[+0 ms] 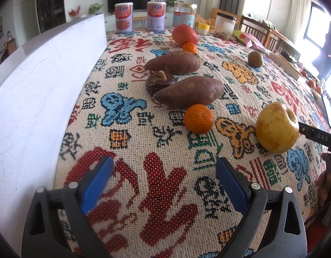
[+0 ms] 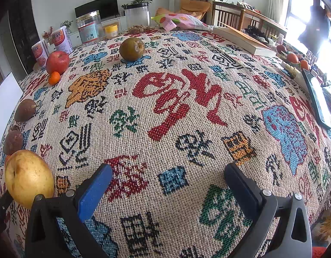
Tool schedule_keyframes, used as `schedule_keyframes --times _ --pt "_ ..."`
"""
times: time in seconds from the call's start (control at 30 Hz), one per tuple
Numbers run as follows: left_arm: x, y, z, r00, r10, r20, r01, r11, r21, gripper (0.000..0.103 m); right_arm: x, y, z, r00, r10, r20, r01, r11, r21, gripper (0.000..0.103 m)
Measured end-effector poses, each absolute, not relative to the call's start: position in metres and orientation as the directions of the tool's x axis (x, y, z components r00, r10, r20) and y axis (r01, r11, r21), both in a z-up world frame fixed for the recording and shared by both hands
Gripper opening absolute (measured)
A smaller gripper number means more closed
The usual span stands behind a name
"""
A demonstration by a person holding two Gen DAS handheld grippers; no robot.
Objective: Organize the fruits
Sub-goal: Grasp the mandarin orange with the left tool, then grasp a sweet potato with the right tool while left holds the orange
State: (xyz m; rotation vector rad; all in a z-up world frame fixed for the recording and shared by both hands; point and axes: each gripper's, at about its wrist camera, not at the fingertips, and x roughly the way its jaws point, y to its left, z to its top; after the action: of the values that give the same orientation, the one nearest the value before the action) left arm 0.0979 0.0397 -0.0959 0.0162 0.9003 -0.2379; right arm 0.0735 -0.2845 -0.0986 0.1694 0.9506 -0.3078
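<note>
In the left wrist view my left gripper (image 1: 165,167) is open and empty over the patterned cloth. Ahead lie a tangerine (image 1: 199,118), two sweet potatoes (image 1: 189,91) (image 1: 173,62), a dark wrinkled fruit (image 1: 157,81), a small tangerine (image 1: 189,47), a red apple (image 1: 184,34), a brown pear (image 1: 255,59) and a yellow apple (image 1: 277,127) at right. In the right wrist view my right gripper (image 2: 168,175) is open and empty. The yellow apple (image 2: 28,177) sits left of it, the brown pear (image 2: 132,48) far ahead, and the red apple (image 2: 57,62) far left.
A white board (image 1: 36,86) stands along the left. Cans (image 1: 123,17) and jars (image 1: 184,15) line the far edge. A book (image 2: 244,39), a snack bag (image 2: 180,21) and a dark tablet (image 2: 318,99) lie at right. The table edge is close on the right.
</note>
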Motion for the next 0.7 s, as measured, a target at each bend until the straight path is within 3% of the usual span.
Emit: schedule_keyframes --times 0.2,0.23,0.27,0.37,0.4,0.43,0.63,0.7 --pt "0.111 0.019 -0.093 0.589 -0.19 -0.785 0.249 0.967 -0.048 0.091 0.073 -0.285 -0.099 0.542 -0.185 -0.82 0.333 0.943 0.007 0.103" --pt "0.116 0.016 -0.092 0.595 -0.179 -0.784 0.238 0.97 -0.04 0.085 0.073 -0.285 -0.099 0.542 -0.185 -0.82 0.333 0.943 0.007 0.103" --pt "0.122 0.013 -0.092 0.593 -0.179 -0.785 0.232 0.972 -0.046 0.072 0.073 -0.285 -0.099 0.542 -0.185 -0.82 0.332 0.943 0.007 0.103" --pt "0.135 0.004 -0.093 0.594 -0.178 -0.784 0.226 0.973 -0.05 0.059 0.073 -0.285 -0.098 0.542 -0.184 -0.82 0.332 0.943 0.007 0.103" --pt "0.136 0.002 -0.092 0.595 -0.189 -0.781 0.235 0.97 -0.056 0.04 0.073 -0.284 -0.098 0.542 -0.184 -0.82 0.332 0.943 0.007 0.103" --pt "0.135 0.0 -0.091 0.596 -0.2 -0.778 0.244 0.968 -0.062 0.028 0.073 -0.284 -0.098 0.542 -0.185 -0.82 0.332 0.943 0.007 0.103" --pt "0.11 0.026 -0.085 0.566 -0.224 -0.794 0.222 0.968 -0.115 0.028 0.071 -0.287 -0.097 0.549 -0.172 -0.818 0.328 0.945 0.021 0.103" --pt "0.101 0.039 -0.086 0.546 -0.216 -0.81 0.21 0.971 -0.118 0.028 0.068 -0.293 -0.09 0.583 -0.094 -0.807 0.306 0.945 0.111 0.102"
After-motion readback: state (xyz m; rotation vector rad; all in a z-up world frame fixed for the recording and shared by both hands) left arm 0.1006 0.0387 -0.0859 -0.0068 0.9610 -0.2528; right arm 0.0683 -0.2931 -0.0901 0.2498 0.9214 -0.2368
